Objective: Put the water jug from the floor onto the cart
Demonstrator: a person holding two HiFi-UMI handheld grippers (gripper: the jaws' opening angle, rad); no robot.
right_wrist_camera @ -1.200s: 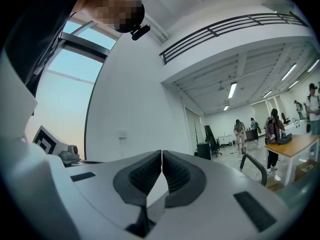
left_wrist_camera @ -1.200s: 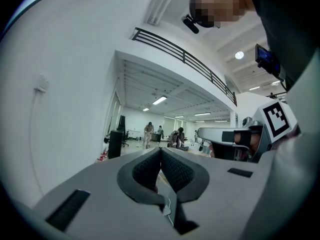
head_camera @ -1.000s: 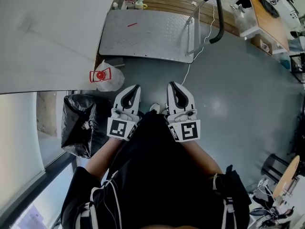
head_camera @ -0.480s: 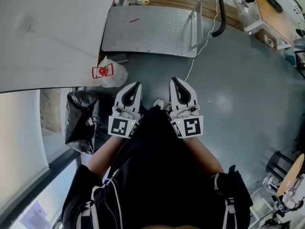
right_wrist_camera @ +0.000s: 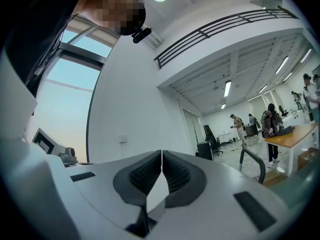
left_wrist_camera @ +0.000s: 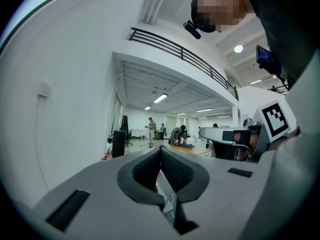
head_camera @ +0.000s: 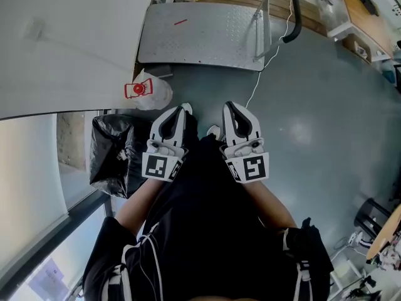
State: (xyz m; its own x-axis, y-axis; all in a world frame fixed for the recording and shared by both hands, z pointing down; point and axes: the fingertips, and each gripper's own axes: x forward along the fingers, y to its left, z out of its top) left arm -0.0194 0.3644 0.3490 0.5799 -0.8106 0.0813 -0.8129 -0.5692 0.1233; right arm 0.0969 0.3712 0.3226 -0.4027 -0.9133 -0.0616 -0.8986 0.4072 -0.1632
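The left hand-held gripper and right hand-held gripper are clenched, empty. The jug is likely heavy and slick; take it by the neck.

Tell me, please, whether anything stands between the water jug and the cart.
Nothing visible does: the water jug stands on the floor close to the cart's near left corner, with only bare floor between them.

Right gripper closed, empty, white wall
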